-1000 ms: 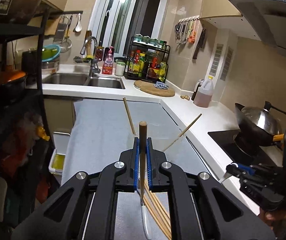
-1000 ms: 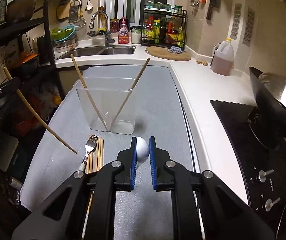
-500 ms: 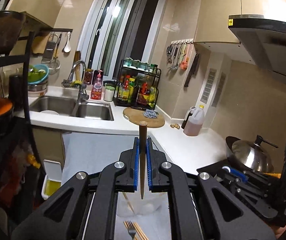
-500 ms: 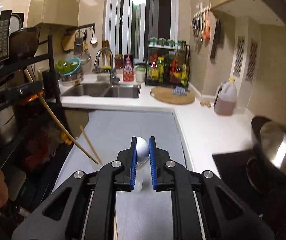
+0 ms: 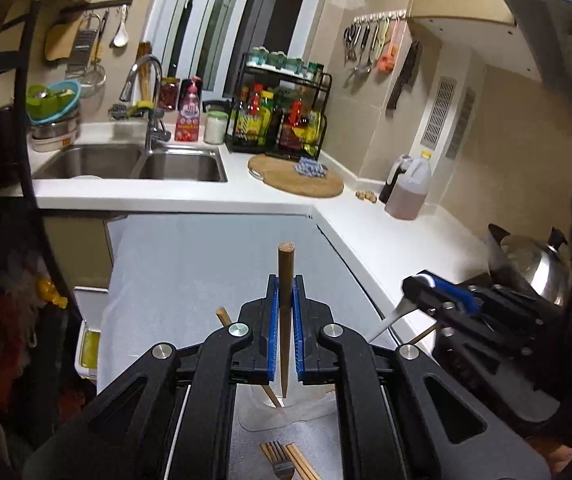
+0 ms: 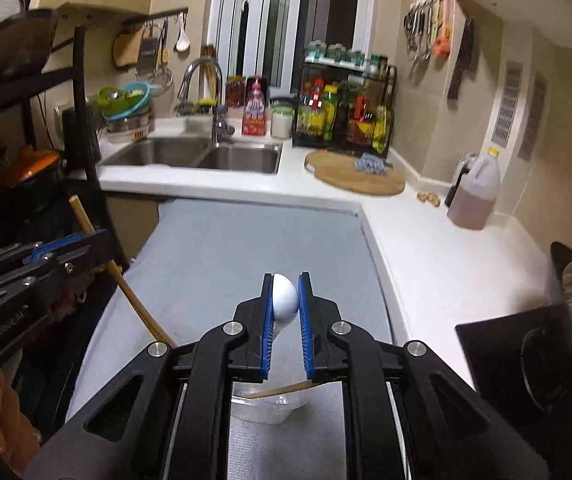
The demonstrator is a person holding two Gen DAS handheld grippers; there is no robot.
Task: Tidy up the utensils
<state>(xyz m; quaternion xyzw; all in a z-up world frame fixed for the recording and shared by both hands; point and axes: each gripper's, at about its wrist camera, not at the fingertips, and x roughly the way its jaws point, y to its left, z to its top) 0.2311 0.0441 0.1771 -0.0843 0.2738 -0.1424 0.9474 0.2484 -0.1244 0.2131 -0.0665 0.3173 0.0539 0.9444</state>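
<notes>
left gripper (image 5: 285, 320) angled downward, jaws clamped on an upright chopstick (image 5: 285, 300); right gripper (image 6: 286, 312) likewise pitched down, jaws pinching a white spoon (image 6: 285, 298); both held side by side.

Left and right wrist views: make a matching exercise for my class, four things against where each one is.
Things:
1. chopstick
2. spoon
3. fork
4. cutting board

Places:
A. on the counter by the spice rack
B. in the right gripper
C. flat on the grey mat, beside loose chopsticks
D. in the left gripper

Pairs: 1-D, 2-B, 3-C, 4-A
</notes>
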